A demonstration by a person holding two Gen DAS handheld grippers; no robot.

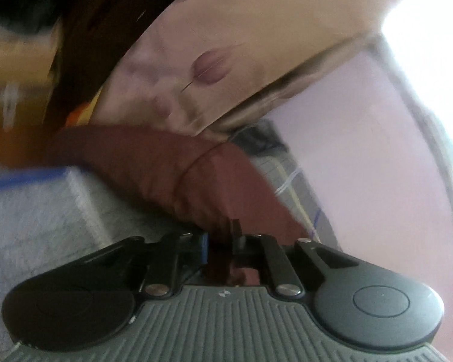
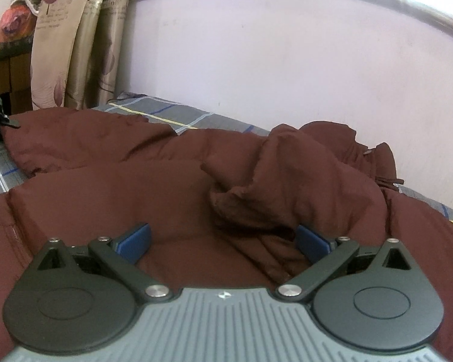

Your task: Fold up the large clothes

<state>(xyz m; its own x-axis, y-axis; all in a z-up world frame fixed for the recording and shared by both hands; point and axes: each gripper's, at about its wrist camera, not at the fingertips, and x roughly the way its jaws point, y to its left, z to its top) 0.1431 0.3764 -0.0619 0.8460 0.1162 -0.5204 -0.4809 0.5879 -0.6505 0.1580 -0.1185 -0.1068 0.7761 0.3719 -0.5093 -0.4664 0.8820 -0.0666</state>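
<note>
1. The left gripper [image 1: 220,241] had its jaws clenched on a fold of the brown coat [image 1: 196,175], the cloth pinched between them at 6 o'clock in the left wrist view.
2. From that pinch the coat ran up toward 10 o'clock, a seam curving across it; the picture was blurred and tilted.
3. A grey bedsheet [image 1: 45,211] with a blue stripe lay at 8 o'clock, beside the coat.
4. A flowered curtain [image 1: 226,45] crossed the top from 9 to 1 o'clock, with a pale lilac wall [image 1: 362,135] at 3 o'clock.
5. The right gripper [image 2: 223,241] had its jaws released and spread wide, the blue pads [image 2: 136,241] apart over the coat [image 2: 105,181].
6. A bunched ridge of the coat rose at 1 o'clock from the right gripper, touching the right-hand pad.
7. The coat lay spread on the bed, filling the middle and lower view; one sleeve reached toward 9 o'clock.
8. The checked sheet [image 2: 166,114] showed at 11 o'clock behind the coat, the curtain [image 2: 69,45] at 10 o'clock, and the wall [image 2: 287,60] at 12 o'clock.
</note>
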